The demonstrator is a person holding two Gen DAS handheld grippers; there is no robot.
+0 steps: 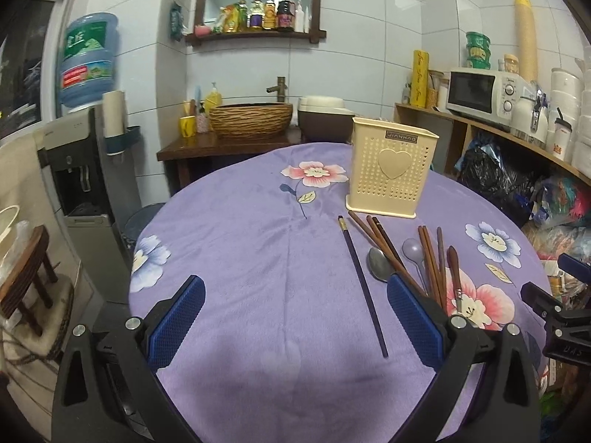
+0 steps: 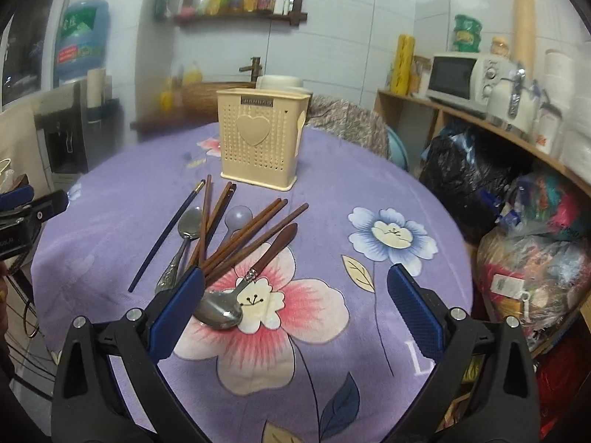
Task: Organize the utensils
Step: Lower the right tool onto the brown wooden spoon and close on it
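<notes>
A cream perforated utensil holder (image 1: 390, 174) with a heart stands upright on the purple flowered tablecloth (image 1: 258, 258); it also shows in the right wrist view (image 2: 260, 140). In front of it lie several brown chopsticks (image 2: 255, 232), one dark blue chopstick (image 1: 362, 284) (image 2: 166, 236), a metal spoon (image 1: 378, 264) (image 2: 188, 225), a lilac plastic spoon (image 1: 414, 249) (image 2: 238, 217) and a wood-handled spoon (image 2: 258, 273). My left gripper (image 1: 295, 317) is open and empty above the cloth, left of the pile. My right gripper (image 2: 295, 310) is open and empty, its left finger (image 2: 177, 313) by the wood-handled spoon's bowl.
The round table's edge (image 2: 458, 258) drops off to bags (image 2: 535, 258) and a shelf with a microwave (image 1: 484, 94) on the right. A basket sink (image 1: 251, 118) and a water dispenser (image 1: 85, 170) stand behind and to the left.
</notes>
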